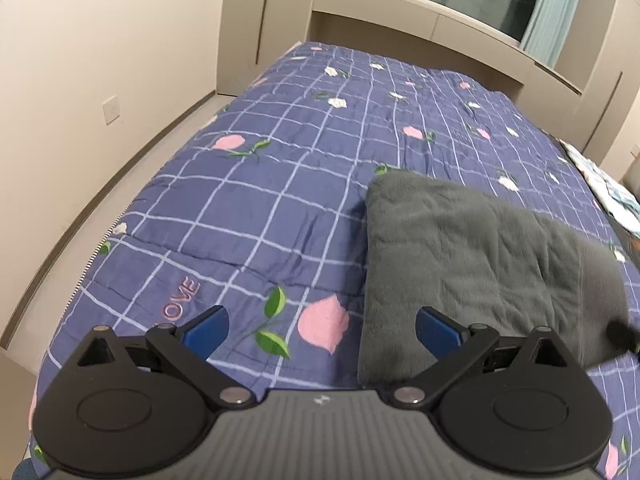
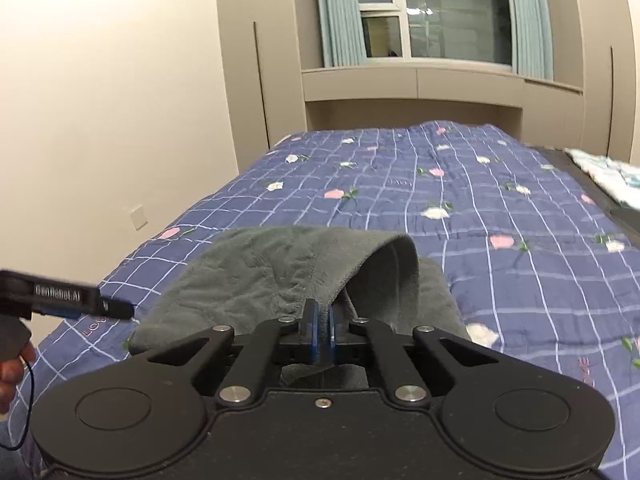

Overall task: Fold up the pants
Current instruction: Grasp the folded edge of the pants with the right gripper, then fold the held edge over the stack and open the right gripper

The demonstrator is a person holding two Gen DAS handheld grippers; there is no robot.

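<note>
On the quilt (image 1: 248,208) near its front edge lie the pants (image 1: 460,248), partly folded. Right gripper (image 2: 323,322) is clamped on their hem, likely mid-fold; left gripper (image 1: 320,332) gapes empty beside them. Next: carry the hem across.

My right gripper (image 2: 323,326) had its blue pads pressed together on an edge of the grey pants (image 2: 260,276), lifting that edge into a fold over the checked quilt (image 2: 500,208). My left gripper (image 2: 80,302) reached in from the left, beside the pants.
</note>
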